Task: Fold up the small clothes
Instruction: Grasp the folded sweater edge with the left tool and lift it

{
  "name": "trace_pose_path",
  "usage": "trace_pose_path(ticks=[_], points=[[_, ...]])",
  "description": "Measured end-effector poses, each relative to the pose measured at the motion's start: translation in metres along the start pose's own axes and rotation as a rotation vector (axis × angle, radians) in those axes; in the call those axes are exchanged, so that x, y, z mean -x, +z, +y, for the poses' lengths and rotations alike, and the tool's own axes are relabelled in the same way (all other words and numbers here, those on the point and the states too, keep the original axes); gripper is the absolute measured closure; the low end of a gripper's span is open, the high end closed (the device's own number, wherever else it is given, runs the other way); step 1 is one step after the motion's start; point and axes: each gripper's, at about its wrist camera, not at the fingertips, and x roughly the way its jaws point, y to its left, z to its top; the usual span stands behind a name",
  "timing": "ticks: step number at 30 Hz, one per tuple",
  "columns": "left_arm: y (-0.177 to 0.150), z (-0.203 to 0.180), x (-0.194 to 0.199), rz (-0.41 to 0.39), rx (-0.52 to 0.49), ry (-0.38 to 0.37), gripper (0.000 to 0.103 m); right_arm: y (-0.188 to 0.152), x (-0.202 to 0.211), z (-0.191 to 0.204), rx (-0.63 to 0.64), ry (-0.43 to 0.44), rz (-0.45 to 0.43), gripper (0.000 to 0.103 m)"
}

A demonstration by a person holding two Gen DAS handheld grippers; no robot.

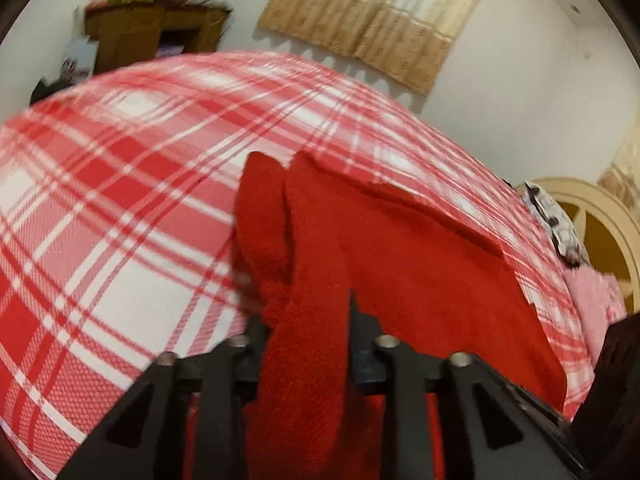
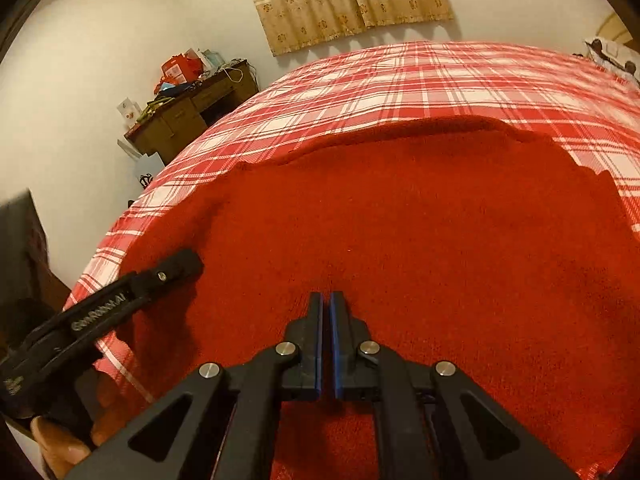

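Note:
A red fleecy garment [image 2: 420, 220] lies spread over the near part of a bed with a red and white plaid sheet [image 2: 440, 80]. In the left wrist view a bunched fold of the red garment [image 1: 304, 240] rises between the fingers of my left gripper [image 1: 304, 312], which is shut on it. The same left gripper [image 2: 180, 264] shows in the right wrist view at the garment's left edge, held by a person's hand [image 2: 60, 444]. My right gripper [image 2: 326, 296] hovers over the middle of the garment, jaws shut with nothing between them.
A cluttered wooden desk [image 2: 188, 108] stands by the wall left of the bed, and a patterned curtain [image 2: 344, 0] hangs behind. A cream headboard [image 1: 600, 216], a patterned pillow [image 1: 556, 224] and a pink cloth [image 1: 596, 300] sit at the bed's right end. Dark furniture [image 2: 20, 248] is at near left.

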Motion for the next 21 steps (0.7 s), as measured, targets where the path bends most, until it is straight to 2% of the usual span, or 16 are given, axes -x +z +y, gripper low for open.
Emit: trace_pose_path(ticks=[5,9,12,15,16,17,18,20,21], points=[[0.009,-0.023,0.018,-0.052,-0.070,-0.079,0.081,0.000,0.004,-0.006,-0.028,0.034,0.007,0.100],[0.006,-0.049,0.031,-0.092,-0.189,-0.108,0.081,0.005,0.020,-0.026,-0.124,0.130,0.019,0.099],[-0.002,-0.069,0.028,-0.075,-0.246,-0.150,0.081,0.011,0.042,-0.046,-0.171,0.163,-0.022,0.099],[-0.011,-0.086,0.016,-0.057,-0.314,-0.133,0.081,0.021,0.058,-0.066,-0.216,0.186,-0.040,0.096],[-0.014,-0.092,0.011,-0.045,-0.334,-0.129,0.081,0.024,0.059,-0.069,-0.227,0.195,-0.038,0.092],[-0.017,-0.096,0.007,-0.035,-0.352,-0.130,0.081,0.029,0.060,-0.075,-0.243,0.202,-0.036,0.075],[-0.019,-0.100,0.007,-0.030,-0.364,-0.129,0.081,0.032,0.061,-0.078,-0.255,0.206,-0.040,0.051],[-0.027,-0.107,0.004,-0.021,-0.402,-0.116,0.081,0.036,0.063,-0.084,-0.283,0.231,-0.064,0.034],[-0.030,-0.109,0.003,-0.019,-0.417,-0.109,0.081,0.038,0.063,-0.086,-0.307,0.261,-0.080,0.034]])
